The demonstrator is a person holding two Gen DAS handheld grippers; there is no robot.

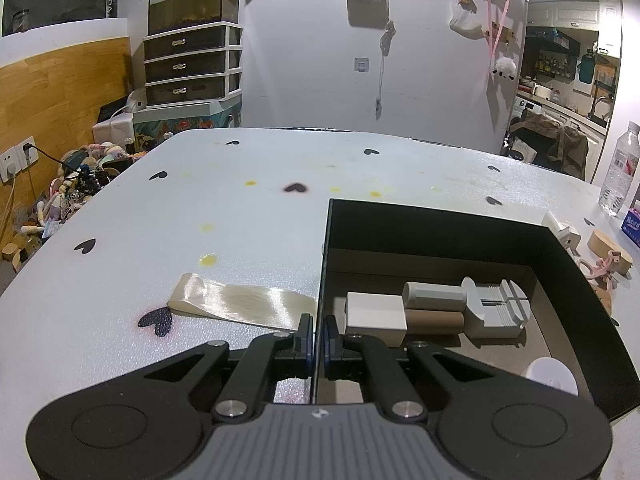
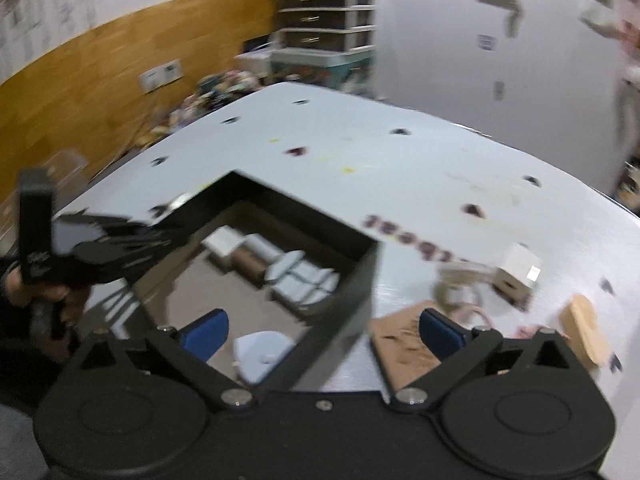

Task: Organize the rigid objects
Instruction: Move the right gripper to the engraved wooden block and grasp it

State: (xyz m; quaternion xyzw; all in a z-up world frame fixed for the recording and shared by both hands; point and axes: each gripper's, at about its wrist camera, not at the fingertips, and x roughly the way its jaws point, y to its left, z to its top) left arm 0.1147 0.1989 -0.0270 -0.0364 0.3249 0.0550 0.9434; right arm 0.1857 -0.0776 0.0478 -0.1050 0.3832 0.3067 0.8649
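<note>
A black open box [image 1: 440, 220] sits on the white table and holds a white block [image 1: 376, 314], a grey cylinder [image 1: 434, 296], a brown cylinder [image 1: 434, 322], a grey tool [image 1: 498, 308] and a white round piece [image 1: 554, 376]. My left gripper [image 1: 318, 340] is shut on the box's left wall. My right gripper [image 2: 324, 332] is open and empty above the box's near right corner [image 2: 360, 280]; this view is blurred. The left gripper [image 2: 100, 248] shows there at the box's left side.
A shiny cream ribbon [image 1: 240, 304] lies left of the box. Right of the box lie a white cube [image 2: 520, 268], a wooden piece [image 2: 586, 328], a brown card [image 2: 404, 344] and pink loops [image 1: 600, 268]. A water bottle [image 1: 622, 168] and blue pack [image 1: 632, 228] stand far right.
</note>
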